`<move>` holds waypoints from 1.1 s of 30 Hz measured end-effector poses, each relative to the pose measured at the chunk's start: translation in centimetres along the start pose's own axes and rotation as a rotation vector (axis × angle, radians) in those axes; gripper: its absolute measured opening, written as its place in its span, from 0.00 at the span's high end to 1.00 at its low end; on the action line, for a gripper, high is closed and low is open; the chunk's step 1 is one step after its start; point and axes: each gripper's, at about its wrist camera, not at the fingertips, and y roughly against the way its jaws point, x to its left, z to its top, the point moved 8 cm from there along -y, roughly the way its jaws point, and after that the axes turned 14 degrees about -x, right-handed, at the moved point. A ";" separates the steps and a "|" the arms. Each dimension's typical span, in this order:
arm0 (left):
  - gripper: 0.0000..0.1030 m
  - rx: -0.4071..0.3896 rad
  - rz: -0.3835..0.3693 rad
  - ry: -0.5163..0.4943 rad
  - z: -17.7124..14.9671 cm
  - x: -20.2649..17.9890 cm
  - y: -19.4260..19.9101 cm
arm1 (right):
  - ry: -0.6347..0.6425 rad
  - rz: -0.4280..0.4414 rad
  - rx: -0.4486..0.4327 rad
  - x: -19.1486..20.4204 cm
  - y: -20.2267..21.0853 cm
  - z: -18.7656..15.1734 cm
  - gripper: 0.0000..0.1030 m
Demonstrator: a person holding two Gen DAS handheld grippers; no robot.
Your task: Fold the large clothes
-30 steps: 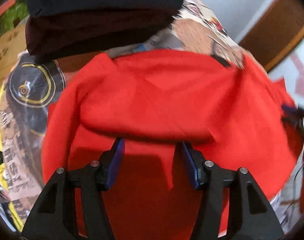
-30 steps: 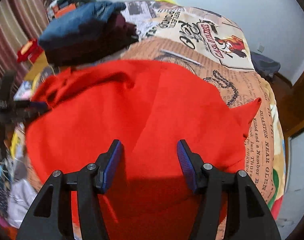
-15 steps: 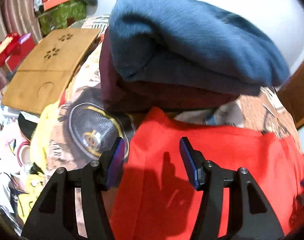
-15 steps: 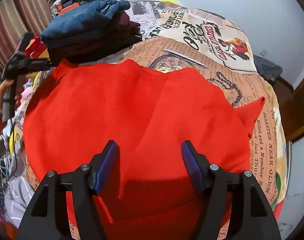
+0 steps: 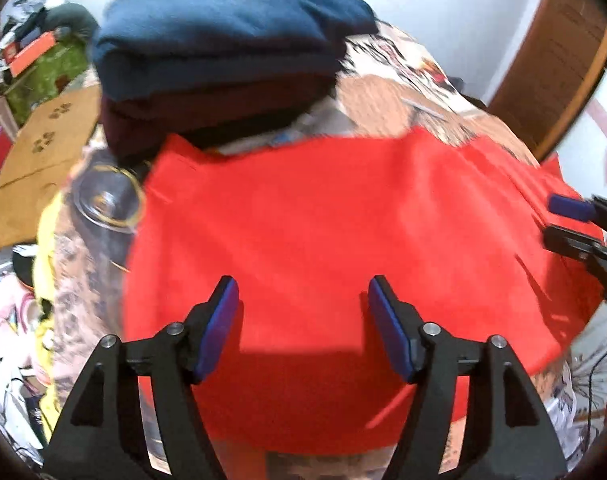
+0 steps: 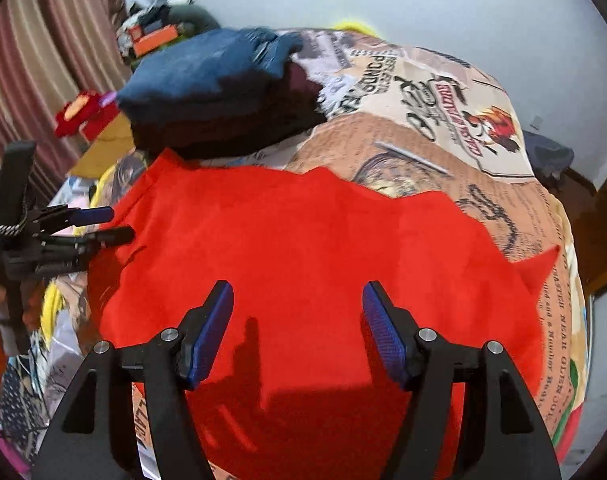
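Cardboard sheet (image 5: pixel 43 148) lies far left of the red garment (image 5: pixel 323 232), which is spread flat on the printed bedspread (image 6: pixel 443 120). Just behind the garment's far edge sits a stack of folded clothes (image 5: pixel 223 52), navy on top. The left gripper (image 5: pixel 303 320) hovers over the garment with jaws opening and nothing between them; the right gripper (image 6: pixel 297 320) hangs beside it, jaws apart and empty. A likely risk: the far-left corner, almost touching the stack, may snag and topple it during folding.

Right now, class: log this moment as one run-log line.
garment: red garment spread on bed | left gripper: opening, empty, above cloth | right gripper: open, empty | folded pile: behind
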 end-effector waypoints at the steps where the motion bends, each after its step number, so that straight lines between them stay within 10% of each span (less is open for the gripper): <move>1: 0.36 0.014 -0.002 0.002 -0.6 -0.4 -0.3 | 0.002 -0.003 0.019 0.2 -0.5 -0.4 0.39; 18: 0.28 0.013 0.178 0.140 -4.6 5.9 1.1 | -0.090 -0.036 0.075 -0.9 -0.7 -3.3 0.38; 26: 0.28 0.034 0.202 0.368 -7.8 11.2 3.3 | -0.080 -0.040 0.054 0.2 -0.3 -2.1 0.38; 33: 0.28 0.092 -0.004 0.731 -12.0 12.5 2.7 | -0.072 -0.017 0.039 1.6 -0.5 -1.5 0.38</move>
